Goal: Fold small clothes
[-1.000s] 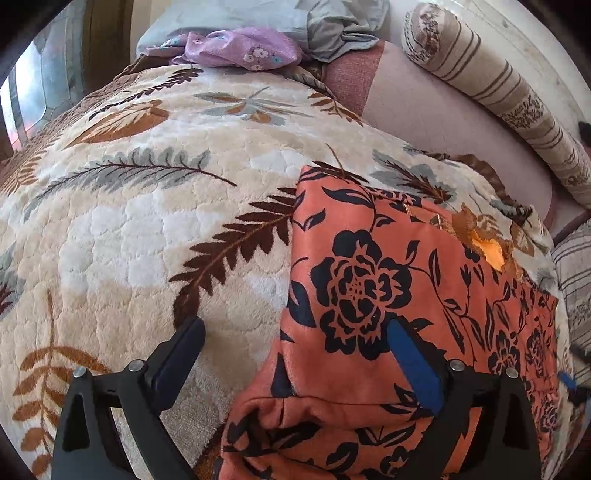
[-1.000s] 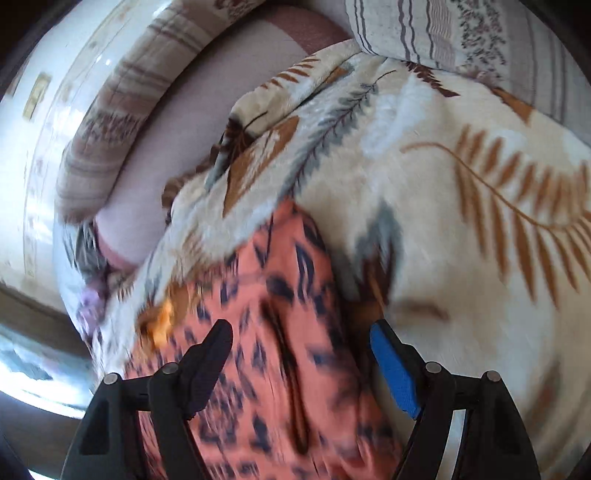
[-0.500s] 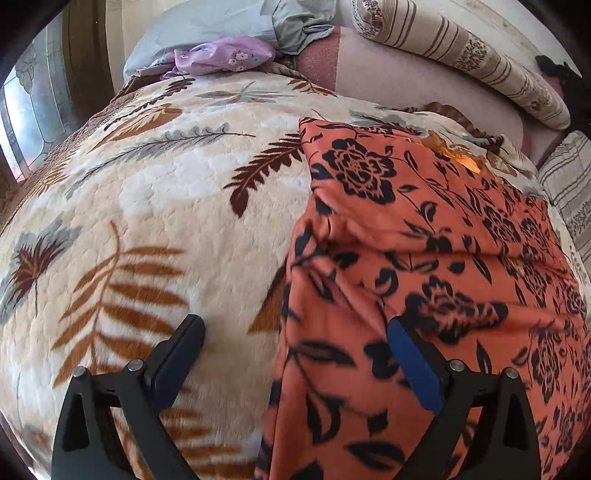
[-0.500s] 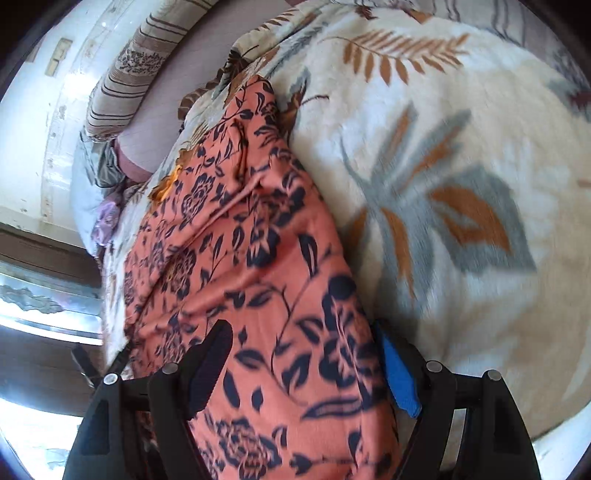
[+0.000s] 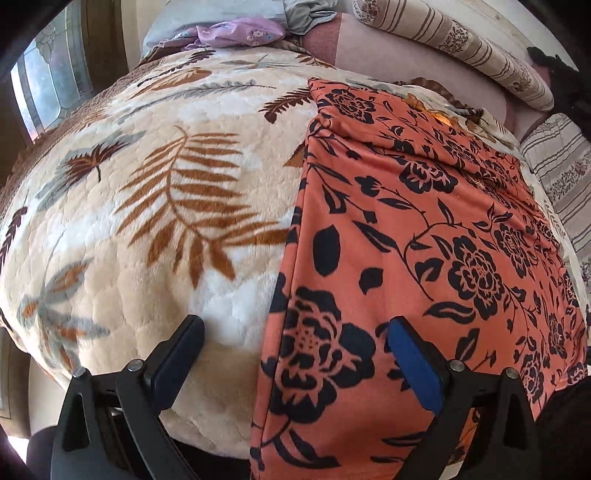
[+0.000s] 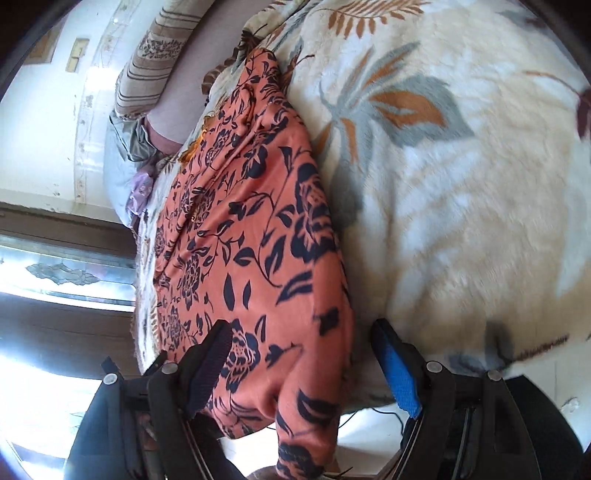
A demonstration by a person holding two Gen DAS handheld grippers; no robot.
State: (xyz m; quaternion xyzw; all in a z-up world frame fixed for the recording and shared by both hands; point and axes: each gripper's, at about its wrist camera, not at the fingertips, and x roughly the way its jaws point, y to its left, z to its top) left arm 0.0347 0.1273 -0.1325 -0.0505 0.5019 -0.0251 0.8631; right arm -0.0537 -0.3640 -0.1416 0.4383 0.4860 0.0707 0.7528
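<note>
An orange garment with black flowers (image 5: 406, 240) lies stretched along the cream leaf-print blanket (image 5: 166, 206), its near end hanging over the bed's edge. My left gripper (image 5: 295, 354) is open at that near end, its jaws either side of the garment's left edge, not touching it. In the right wrist view the same garment (image 6: 251, 240) runs away from me over the blanket (image 6: 461, 184). My right gripper (image 6: 303, 358) is open, straddling the garment's right edge at the hanging end.
A lilac cloth (image 5: 240, 33) and grey clothes (image 5: 310, 13) lie at the far end of the bed. Striped bolsters (image 5: 454, 40) and a pink cushion (image 5: 399, 59) line the back right. A window (image 5: 51, 81) is at the left.
Both grippers have pulled back toward the near edge of the bed, staying open. The garment now shows at full length, laid out flatter, with its near end over the edge.
</note>
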